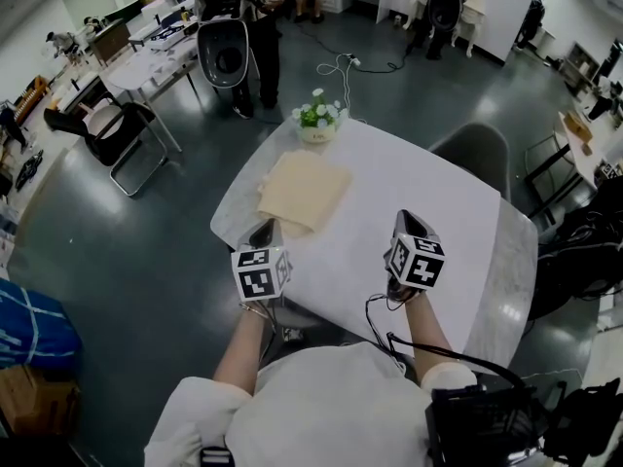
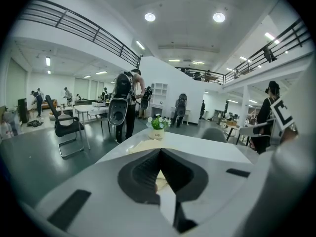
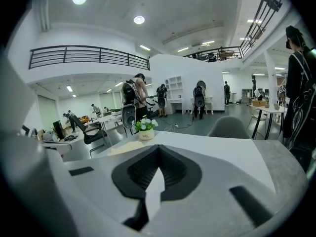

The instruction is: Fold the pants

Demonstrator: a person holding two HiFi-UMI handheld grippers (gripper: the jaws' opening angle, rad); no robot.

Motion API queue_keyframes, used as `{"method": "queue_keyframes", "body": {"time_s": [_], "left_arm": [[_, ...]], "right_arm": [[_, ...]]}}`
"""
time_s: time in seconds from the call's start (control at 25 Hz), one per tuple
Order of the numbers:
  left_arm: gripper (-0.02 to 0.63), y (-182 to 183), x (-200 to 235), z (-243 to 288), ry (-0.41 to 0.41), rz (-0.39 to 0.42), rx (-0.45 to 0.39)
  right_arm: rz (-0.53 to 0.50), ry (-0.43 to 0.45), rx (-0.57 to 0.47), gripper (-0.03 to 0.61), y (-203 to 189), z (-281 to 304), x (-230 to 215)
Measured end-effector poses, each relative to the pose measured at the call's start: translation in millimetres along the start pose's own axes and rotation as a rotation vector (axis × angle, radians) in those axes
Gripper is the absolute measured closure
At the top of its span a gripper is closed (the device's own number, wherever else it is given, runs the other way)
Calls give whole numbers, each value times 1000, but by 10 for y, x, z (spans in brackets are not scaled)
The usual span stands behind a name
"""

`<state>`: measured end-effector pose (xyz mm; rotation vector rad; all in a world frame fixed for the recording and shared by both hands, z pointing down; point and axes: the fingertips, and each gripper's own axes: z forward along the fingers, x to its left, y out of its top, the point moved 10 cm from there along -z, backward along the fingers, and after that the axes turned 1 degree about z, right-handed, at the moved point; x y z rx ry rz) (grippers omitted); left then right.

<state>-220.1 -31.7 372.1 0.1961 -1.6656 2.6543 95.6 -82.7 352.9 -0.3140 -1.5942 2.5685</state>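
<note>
1 pot holds flowers (white), near folded pants.

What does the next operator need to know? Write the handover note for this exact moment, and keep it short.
Left tool: shut, with no cloth seen pinched. Its tip is close to the near edge of the pants.
Right tool: shut and empty, over bare white table.
Beige pants: lying flat in a compact folded stack on the far left part of the table, just in front of the flower pot.
Done: the folding looks complete.
Left: probably only squaring up the stack's edges, if wanted.
</note>
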Motion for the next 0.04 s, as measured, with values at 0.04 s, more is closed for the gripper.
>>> {"method": "queue_keyframes", "body": {"time_s": [0.04], "left_arm": [[610,0,5,14,-1,0,1]], "right_arm": [[3,-1,1,586,-1,15,1]]}}
